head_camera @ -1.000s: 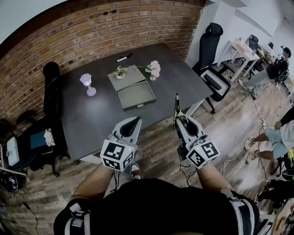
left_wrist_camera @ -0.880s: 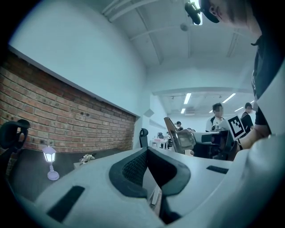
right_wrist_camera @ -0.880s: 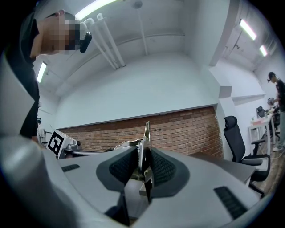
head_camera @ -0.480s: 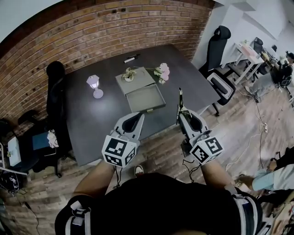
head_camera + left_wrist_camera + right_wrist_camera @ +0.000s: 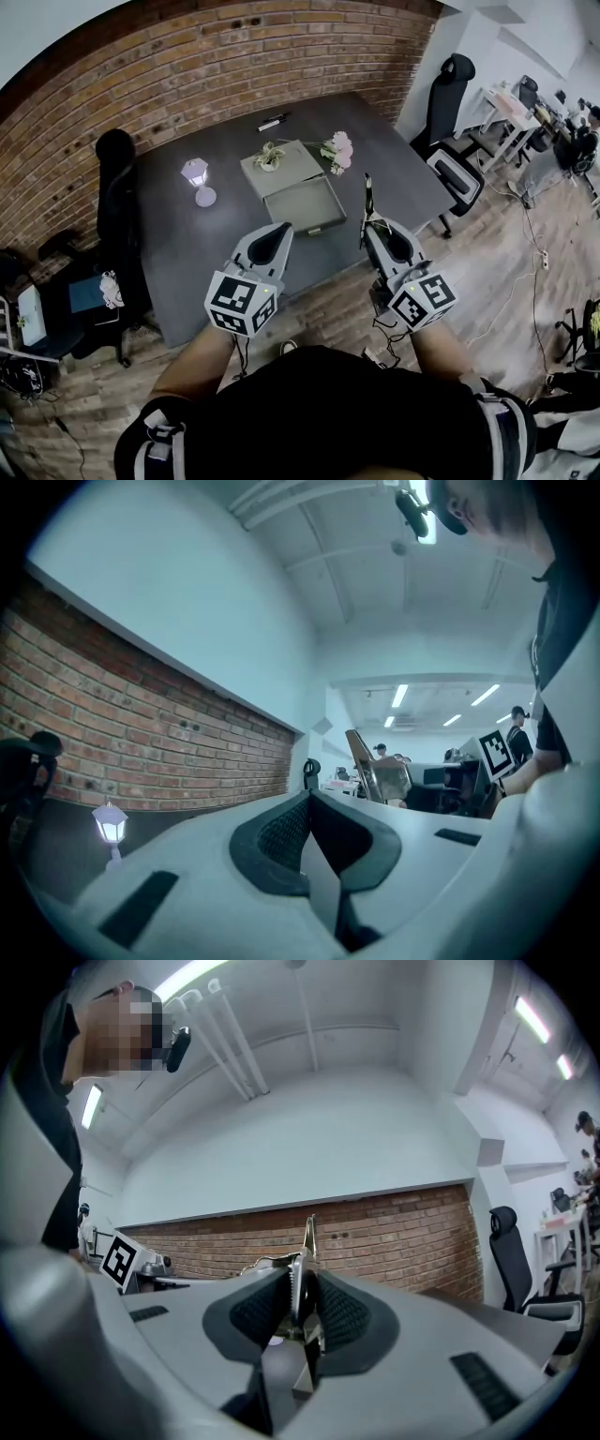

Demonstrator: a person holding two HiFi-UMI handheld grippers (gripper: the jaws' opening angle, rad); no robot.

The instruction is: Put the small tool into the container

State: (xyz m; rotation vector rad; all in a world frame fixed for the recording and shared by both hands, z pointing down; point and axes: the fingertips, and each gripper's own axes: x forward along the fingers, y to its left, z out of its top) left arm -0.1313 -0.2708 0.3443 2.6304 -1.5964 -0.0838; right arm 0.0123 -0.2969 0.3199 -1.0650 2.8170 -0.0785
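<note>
Metal small tool (image 5: pixel 367 199): clamped upright in your right gripper (image 5: pixel 373 228), short of the grey container (image 5: pixel 302 202), well apart. Your left gripper (image 5: pixel 274 238): closed, empty. Bring tool above container, lower, then release.

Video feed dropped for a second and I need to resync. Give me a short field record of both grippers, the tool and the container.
left gripper: jaws together, nothing between them
right gripper: shut on thin silvery metal tool, tip pointing up
container: grey rectangular box on dark table, tray open, nothing seen inside
tool position: short of the box, near the table's front edge
also on table: lilac lantern, pink flowers, marker pen
task state: tool not yet in the box
</note>
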